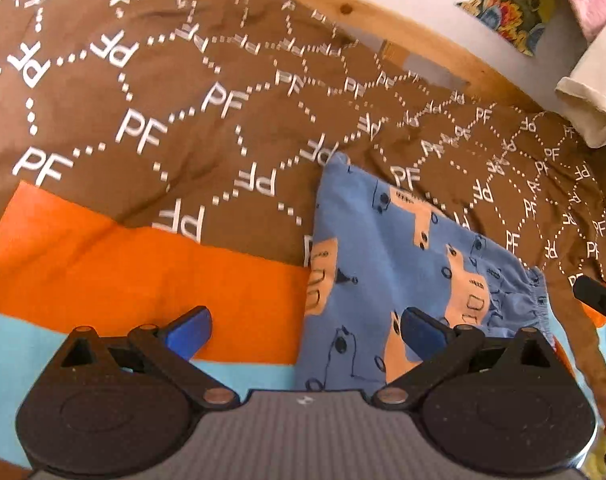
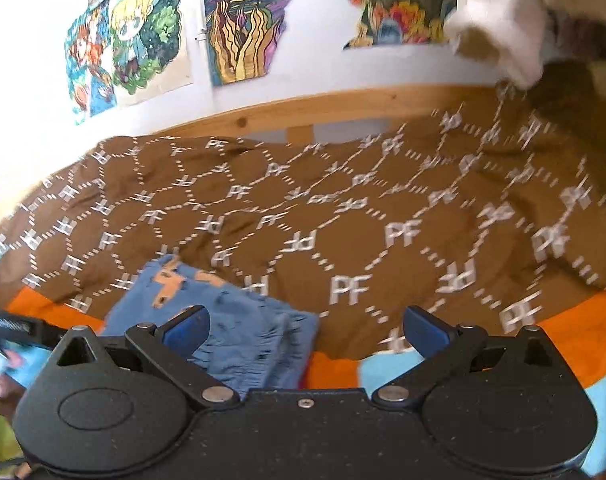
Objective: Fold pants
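Both claws, the left gripper [image 1: 305, 334] and right gripper [image 2: 306, 330], are held wide apart and empty. Beyond them the pants [image 1: 403, 248] lie folded compactly on the blanket [image 1: 183, 120]; folding is judged nearly finished, only smoothing being called for

White letters "PF" repeat, some mirrored or upside down, joined by dotted white lines, all over the brown fabric bedspread [image 1: 231, 132] [image 2: 343, 216].

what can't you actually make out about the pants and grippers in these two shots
- Left wrist view: the pants have their near end hidden behind the left gripper body.
- Right wrist view: motion blur smears the pants' print; the right gripper body covers their near edge.
- Neither view shows the pants' full outline.
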Demonstrator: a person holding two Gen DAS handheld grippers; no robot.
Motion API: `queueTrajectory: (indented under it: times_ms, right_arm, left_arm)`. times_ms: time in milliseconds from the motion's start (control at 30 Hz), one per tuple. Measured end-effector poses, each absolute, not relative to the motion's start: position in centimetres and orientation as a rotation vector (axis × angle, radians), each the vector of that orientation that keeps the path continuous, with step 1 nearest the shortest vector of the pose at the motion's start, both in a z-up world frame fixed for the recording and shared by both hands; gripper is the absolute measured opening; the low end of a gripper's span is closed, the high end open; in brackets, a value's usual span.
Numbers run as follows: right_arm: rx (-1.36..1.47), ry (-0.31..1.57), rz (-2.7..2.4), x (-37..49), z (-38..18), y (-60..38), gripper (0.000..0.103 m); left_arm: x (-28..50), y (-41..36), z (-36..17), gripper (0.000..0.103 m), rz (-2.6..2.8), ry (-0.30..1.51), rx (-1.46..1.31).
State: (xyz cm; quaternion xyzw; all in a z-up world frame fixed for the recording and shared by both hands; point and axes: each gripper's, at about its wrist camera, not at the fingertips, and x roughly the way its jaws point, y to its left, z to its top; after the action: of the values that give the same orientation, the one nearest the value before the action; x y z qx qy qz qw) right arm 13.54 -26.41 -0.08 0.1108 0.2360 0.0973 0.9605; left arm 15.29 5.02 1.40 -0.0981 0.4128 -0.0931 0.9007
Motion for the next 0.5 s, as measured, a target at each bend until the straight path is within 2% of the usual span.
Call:
queueTrajectory:
  times_ms: [367, 500]
  right_arm:
    - [0.350, 0.620, 0.458, 20.5, -4.0, -27.6, 0.102]
    - [0.418, 0.662, 0.543, 21.0, -5.3, -27.5, 0.102]
  left_arm:
    - [15.5, 4.0, 0.1, 0.103, -0.301, 0.786, -0.132]
    - [15.4, 4.4, 0.3, 0.103, -0.362, 0.778, -0.190]
